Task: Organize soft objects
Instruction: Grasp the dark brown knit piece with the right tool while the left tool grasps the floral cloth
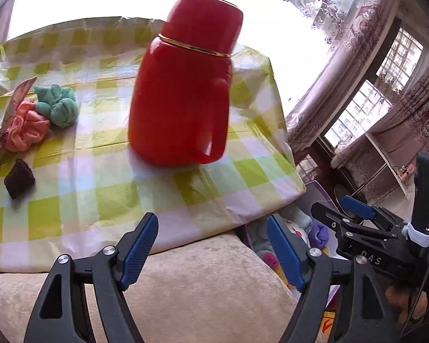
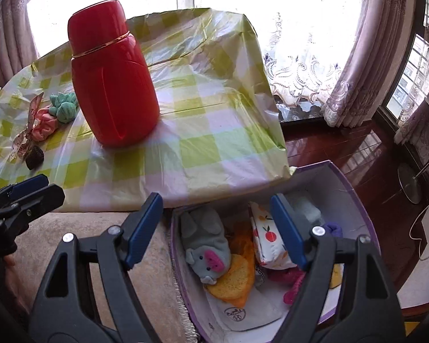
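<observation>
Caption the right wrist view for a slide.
Open right gripper over purple box of soft toys; red flask on checked table.

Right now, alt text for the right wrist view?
Open right gripper hovers empty over a purple box of soft toys beside a checked-cloth table holding a red flask and small soft items.

Left tool [image 1: 213, 247] jaws wide apart, empty; right tool [image 2: 216, 228] likewise, angled downward.
</observation>
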Available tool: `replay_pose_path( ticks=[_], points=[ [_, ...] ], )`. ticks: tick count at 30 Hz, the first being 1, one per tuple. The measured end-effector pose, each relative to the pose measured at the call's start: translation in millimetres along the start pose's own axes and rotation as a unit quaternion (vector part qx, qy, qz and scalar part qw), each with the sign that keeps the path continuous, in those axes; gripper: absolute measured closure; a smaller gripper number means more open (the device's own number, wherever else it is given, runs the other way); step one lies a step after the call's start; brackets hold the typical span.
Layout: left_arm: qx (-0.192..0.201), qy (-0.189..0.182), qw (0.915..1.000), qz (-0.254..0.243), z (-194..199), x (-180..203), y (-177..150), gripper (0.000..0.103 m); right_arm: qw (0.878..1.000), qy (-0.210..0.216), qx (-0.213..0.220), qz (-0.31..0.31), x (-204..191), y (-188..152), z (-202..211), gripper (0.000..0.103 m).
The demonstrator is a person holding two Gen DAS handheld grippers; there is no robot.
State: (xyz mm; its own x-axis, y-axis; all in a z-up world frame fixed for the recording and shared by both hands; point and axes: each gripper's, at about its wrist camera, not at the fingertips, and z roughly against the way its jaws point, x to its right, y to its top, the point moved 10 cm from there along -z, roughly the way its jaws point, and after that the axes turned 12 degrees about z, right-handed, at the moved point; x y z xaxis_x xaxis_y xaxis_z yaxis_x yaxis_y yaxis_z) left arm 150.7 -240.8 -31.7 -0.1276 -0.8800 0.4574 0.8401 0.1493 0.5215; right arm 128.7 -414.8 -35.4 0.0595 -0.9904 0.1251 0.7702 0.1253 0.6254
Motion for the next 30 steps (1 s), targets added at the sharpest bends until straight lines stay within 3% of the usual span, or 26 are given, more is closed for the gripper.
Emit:
replay_pose_path(
  ticks=[6,16,22,30],
  points=[
    [0.048,0.057,0.994,0.08,34.0,-101.3,32.1,0.024,0.996,0.067,0.012,0.066,-87.1,23.7,-4.9,0.023],
    [0.114,0.144,0.9709,0.153,84.7,-237.4,90.5,0.024,0.979,0.151,0.036,0.13,-209.9,76.8,-25.4,0.022],
    [0.106,0.173,0.9685,0.144,80.1,-279.1,120.0,0.024,0.97,0.182,0.05,0.152,-271.1,108.5,-38.4,0.019],
    [0.053,0.208,0.9715,0.101,30.5,-305.4,136.4,0.023,0.957,0.214,0.034,0.195,-337.2,117.6,-66.8,0.017]
  ],
)
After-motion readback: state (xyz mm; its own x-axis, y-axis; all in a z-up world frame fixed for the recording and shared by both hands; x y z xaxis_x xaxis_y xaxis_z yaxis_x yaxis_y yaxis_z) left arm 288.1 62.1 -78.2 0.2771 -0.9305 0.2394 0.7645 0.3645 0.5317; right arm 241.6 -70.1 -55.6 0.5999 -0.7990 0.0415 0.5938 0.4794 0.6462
